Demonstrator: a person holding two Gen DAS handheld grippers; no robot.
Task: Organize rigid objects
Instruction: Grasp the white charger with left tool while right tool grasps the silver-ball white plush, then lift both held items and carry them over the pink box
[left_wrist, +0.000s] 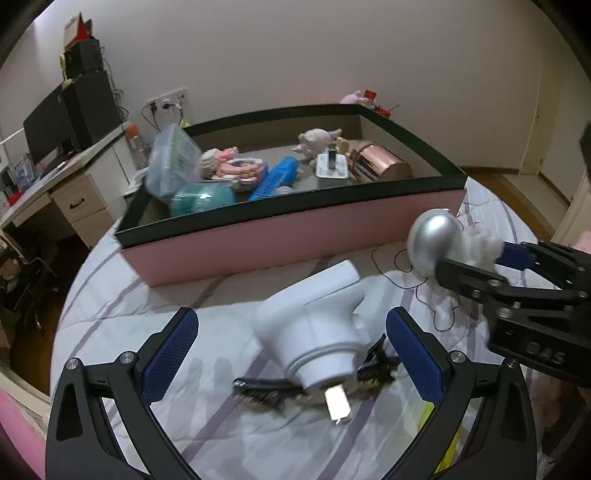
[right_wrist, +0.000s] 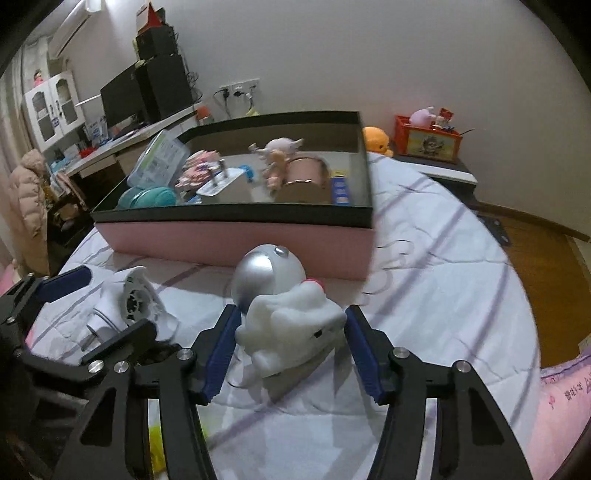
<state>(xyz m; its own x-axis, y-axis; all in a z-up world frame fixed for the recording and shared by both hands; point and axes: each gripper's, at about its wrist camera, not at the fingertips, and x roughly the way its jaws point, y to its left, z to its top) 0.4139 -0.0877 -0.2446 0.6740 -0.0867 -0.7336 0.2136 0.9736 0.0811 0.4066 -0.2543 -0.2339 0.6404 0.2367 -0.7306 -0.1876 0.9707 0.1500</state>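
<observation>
A white figurine (right_wrist: 291, 328) with a silver dome head (right_wrist: 266, 277) stands on the striped quilt in front of the pink box (right_wrist: 221, 240). My right gripper (right_wrist: 291, 314) is closed around its fluffy white body, a blue pad touching each side. In the left wrist view the same figurine (left_wrist: 436, 240) sits between the right gripper's (left_wrist: 476, 254) fingers. My left gripper (left_wrist: 291, 317) is open, its blue pads flanking but clear of a white plastic appliance (left_wrist: 317, 332) with a metal prong. That appliance lies on a black hair clip (left_wrist: 258, 391).
The black-rimmed pink box (left_wrist: 295, 236) holds a teal case (left_wrist: 203, 199), a blue item (left_wrist: 273, 177), a copper tin (left_wrist: 380, 162), a clear tub and small figures. A desk with a monitor (left_wrist: 55, 125) stands at left. An orange crate (right_wrist: 428, 140) sits beside the bed.
</observation>
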